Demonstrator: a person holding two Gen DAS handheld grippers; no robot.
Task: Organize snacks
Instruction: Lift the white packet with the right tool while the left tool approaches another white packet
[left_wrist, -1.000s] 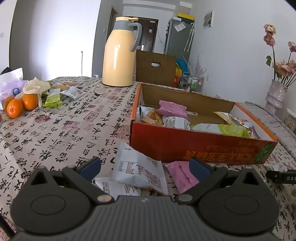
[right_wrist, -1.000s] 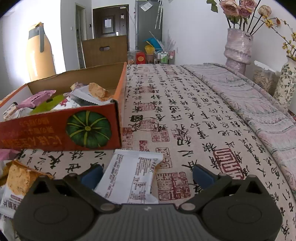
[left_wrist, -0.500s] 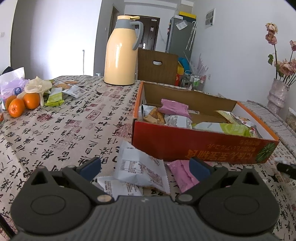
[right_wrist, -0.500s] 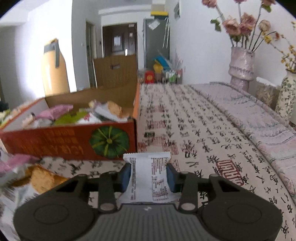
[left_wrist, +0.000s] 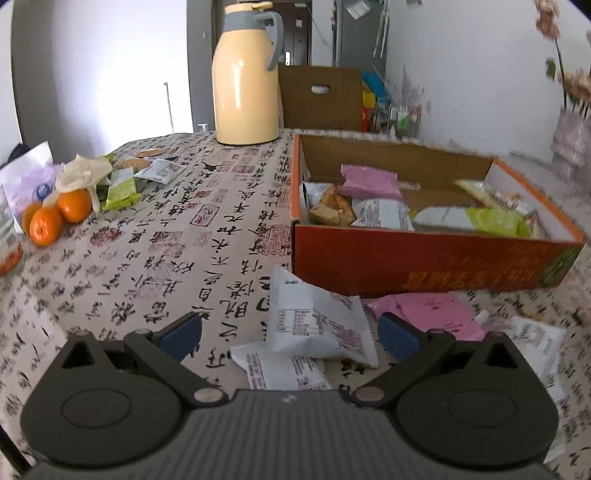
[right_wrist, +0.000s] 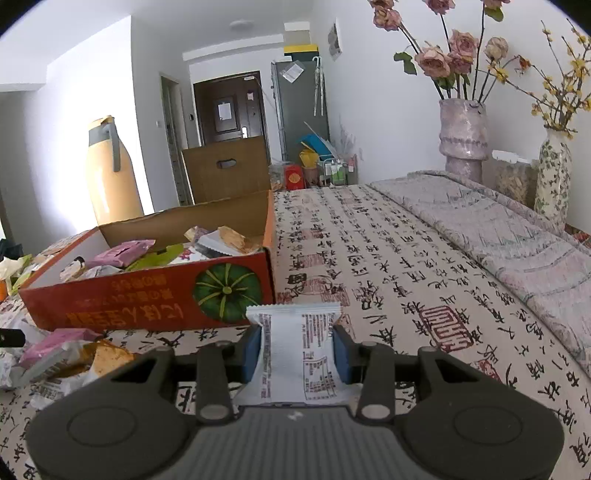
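right claw clamping white packet, left claw wide

Red box, green pumpkin print; perhaps cream tablecloth

Soft, even daylight fills both fisheye views, brightest on the white wall at the left, which washes out and puts glare on the thermos. Shadows are faint. Straight lines bow toward dark vignetted corners; the left view's right edge smears with motion blur
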